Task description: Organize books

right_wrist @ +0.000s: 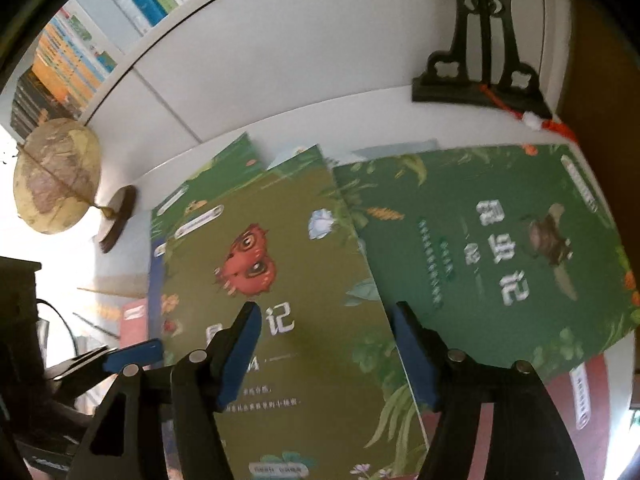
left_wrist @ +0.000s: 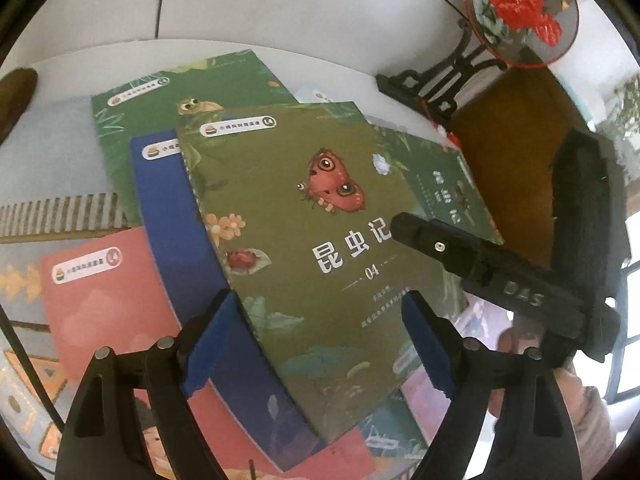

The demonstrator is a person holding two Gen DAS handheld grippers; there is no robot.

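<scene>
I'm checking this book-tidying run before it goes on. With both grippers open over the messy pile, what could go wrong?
1. The olive butterfly book lies askew atop the blue book and others; lifting it may drag them.
2. The left gripper and right gripper crowd the same book and may collide.
3. The fan stand sits close behind.

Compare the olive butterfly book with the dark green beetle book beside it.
The olive butterfly book lies on top of the pile and overlaps the dark green beetle book at its edge. The olive cover shows a red butterfly and the number 04; the green one shows a brown beetle. In the right wrist view the olive title reads upright and the green one is turned around. Both bear the same white three-character title.
</scene>
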